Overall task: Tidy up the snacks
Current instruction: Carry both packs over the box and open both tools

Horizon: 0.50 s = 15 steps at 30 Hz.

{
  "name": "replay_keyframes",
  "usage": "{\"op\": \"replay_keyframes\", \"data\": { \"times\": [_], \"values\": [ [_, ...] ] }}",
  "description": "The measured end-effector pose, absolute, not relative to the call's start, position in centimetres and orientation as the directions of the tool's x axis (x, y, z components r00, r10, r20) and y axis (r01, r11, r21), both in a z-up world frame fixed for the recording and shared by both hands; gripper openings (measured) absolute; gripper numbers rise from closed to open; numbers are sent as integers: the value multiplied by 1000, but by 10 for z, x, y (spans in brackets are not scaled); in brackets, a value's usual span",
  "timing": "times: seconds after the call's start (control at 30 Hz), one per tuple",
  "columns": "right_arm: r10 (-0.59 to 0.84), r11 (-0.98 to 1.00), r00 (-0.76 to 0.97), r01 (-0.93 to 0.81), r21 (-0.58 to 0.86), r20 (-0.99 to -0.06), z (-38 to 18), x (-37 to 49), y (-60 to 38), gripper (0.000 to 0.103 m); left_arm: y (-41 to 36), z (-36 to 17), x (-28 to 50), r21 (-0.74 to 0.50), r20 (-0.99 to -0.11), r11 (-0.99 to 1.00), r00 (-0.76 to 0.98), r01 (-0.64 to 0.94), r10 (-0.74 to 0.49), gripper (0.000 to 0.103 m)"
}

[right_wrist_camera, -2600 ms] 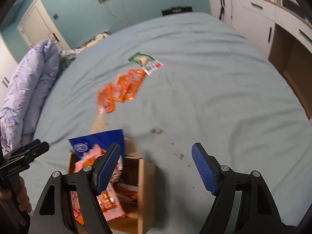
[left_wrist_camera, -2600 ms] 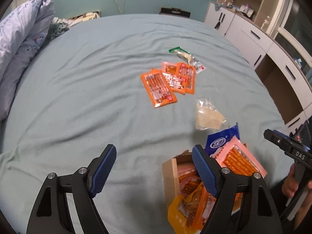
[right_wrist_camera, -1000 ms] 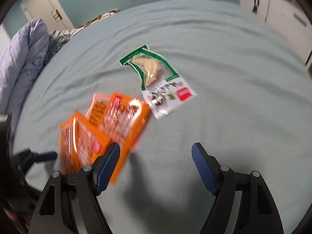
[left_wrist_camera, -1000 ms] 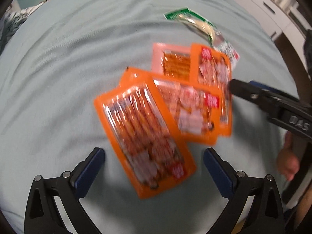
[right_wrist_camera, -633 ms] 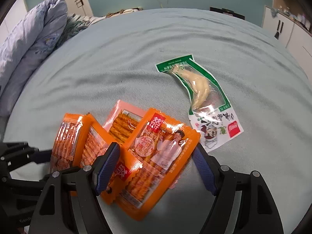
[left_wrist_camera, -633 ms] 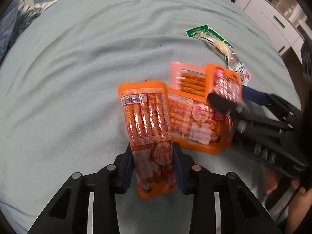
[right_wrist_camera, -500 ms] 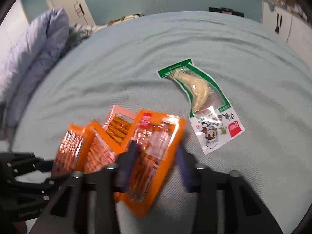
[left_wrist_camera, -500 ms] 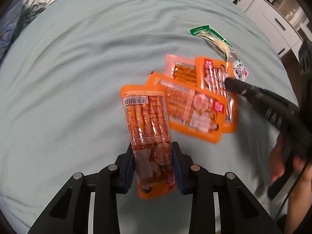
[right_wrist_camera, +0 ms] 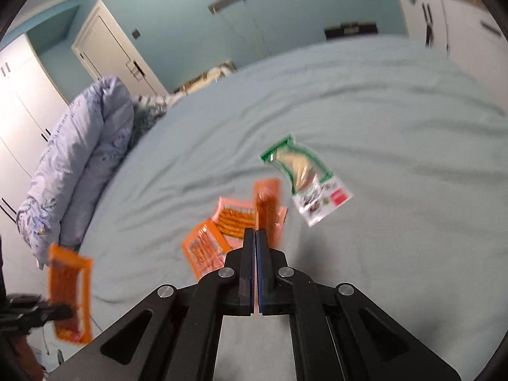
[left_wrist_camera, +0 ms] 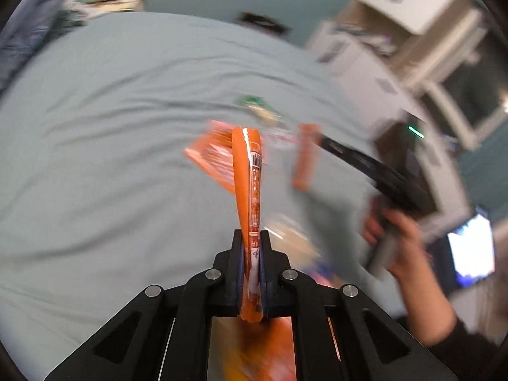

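Left gripper (left_wrist_camera: 251, 254), black with blue pads, has just been closing and now clamps a long orange plastic sausage-snack packet (left_wrist_camera: 248, 177), seen edge-on and rising from the jaws toward the centre of the left wrist frame. In the right wrist view that same packet hangs at the lower left edge. Right gripper (right_wrist_camera: 255, 244) has also just been closing, and its jaws pinch the lower edge of a second orange snack packet (right_wrist_camera: 266, 203), which stands up just above the fingertips at frame centre. Beneath it on the pale grey-green bedsheet (right_wrist_camera: 397, 127) lie a pink sausage packet (right_wrist_camera: 235, 217) and another orange packet (right_wrist_camera: 204, 249), overlapping. Just to their upper right lies a green-and-white clear pouch (right_wrist_camera: 306, 174). A hand (left_wrist_camera: 398, 238) holds the right gripper's handle at the right of the left wrist frame, blurred.
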State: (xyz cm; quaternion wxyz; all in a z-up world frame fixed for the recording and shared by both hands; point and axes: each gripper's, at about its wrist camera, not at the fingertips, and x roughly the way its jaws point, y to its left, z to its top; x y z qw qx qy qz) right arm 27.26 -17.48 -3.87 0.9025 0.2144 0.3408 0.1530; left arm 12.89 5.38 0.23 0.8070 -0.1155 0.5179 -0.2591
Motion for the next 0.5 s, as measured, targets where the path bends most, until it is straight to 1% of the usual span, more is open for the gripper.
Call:
{"op": "replay_keyframes", "data": {
  "times": [0.03,0.1,0.13,0.2,0.23,0.27,0.3,0.33,0.37,0.4,0.43,0.47,0.5],
  "values": [
    [408,867,738,-129,481,-538,-31,263,-178,0,48,5,108,-495,-747,791,288,361,-599,7],
    [383,879,765,-129,460,-517,-18,241,-185,0,44,1,81,-539,-716,732,231,417,-658,12],
    [374,881,776,-126,457,-507,-13,229,-189,0,41,-5,73,-548,-716,722,210,423,-666,13],
    [389,864,789,-132,487,-476,-7,202,-199,0,29,-25,61,-541,-761,736,137,406,-635,13],
    [399,853,792,-136,504,-462,-6,190,-201,0,24,-37,60,-530,-789,751,96,395,-607,16],
    [414,840,795,-145,523,-444,-5,174,-204,0,19,-49,61,-496,-828,780,63,381,-557,23],
    [419,834,798,-150,531,-433,-4,160,-206,0,20,-55,62,-454,-859,813,63,364,-508,27],
    [415,837,799,-147,528,-435,-4,146,-206,0,21,-58,65,-406,-884,844,84,351,-460,36],
    [409,842,796,-140,522,-446,-6,137,-208,0,22,-56,66,-383,-891,857,107,346,-442,44],
    [400,848,790,-127,514,-464,-10,126,-208,0,23,-51,68,-365,-892,867,140,339,-430,49],
    [388,854,789,-114,509,-475,-14,120,-207,0,27,-44,68,-358,-885,872,178,333,-431,61],
    [354,869,789,-79,489,-502,-21,113,-206,0,35,-32,68,-354,-868,877,236,324,-437,77],
    [308,890,781,-35,454,-543,-28,109,-204,4,40,-24,67,-346,-859,884,273,315,-433,83]
  ]
}}
